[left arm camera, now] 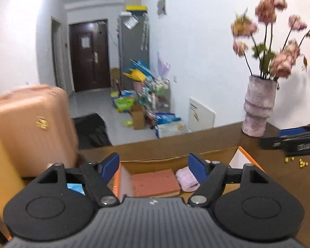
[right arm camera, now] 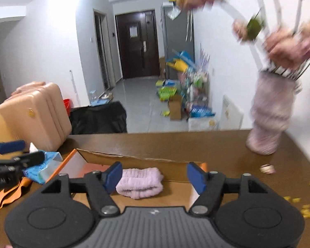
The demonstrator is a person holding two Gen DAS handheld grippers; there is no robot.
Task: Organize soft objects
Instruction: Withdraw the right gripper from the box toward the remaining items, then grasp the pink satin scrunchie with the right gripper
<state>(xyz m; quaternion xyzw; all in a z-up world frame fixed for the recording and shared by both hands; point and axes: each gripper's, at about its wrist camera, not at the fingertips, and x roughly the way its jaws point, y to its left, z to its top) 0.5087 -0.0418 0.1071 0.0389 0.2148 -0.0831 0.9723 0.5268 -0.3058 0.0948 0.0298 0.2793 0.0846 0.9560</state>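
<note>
Hovering with both jaws spread and empty, your right gripper frames the folded lilac terry towel inside the open cardboard box; your left gripper risks snagging the near box wall.

Folded fluffy lilac towel lies in my open cardboard box, just beside flat salmon-pink sponge block.

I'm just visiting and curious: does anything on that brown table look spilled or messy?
Yes. Small yellow crumbs lie scattered on the brown wooden table, right of the open cardboard box holding the folded lilac towel, like a spill.
</note>
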